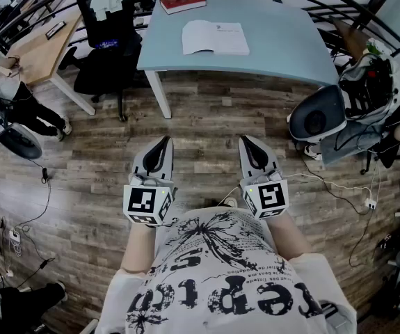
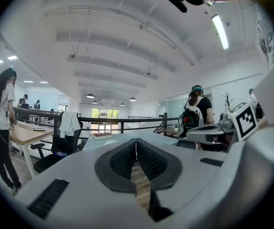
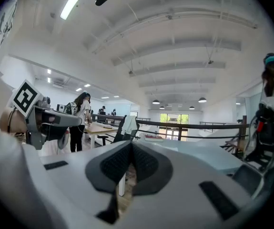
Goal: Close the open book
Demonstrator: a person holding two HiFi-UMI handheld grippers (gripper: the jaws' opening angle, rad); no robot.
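An open white book (image 1: 215, 37) lies flat on the pale blue table (image 1: 283, 44), far ahead of both grippers. My left gripper (image 1: 163, 145) and right gripper (image 1: 246, 143) hang side by side over the wooden floor, close to my body, well short of the table. Both are shut with nothing between the jaws. In the left gripper view the left gripper (image 2: 136, 141) has its black pads pressed together. The right gripper (image 3: 131, 144) looks the same in the right gripper view. The open book is hidden from both gripper views.
A closed red book (image 1: 183, 2) lies at the table's far left corner. A black office chair (image 1: 106, 33) with a white garment stands left of the table, beside a wooden desk (image 1: 40, 47). A white-and-grey machine (image 1: 349, 103) with cables sits at right. People stand around.
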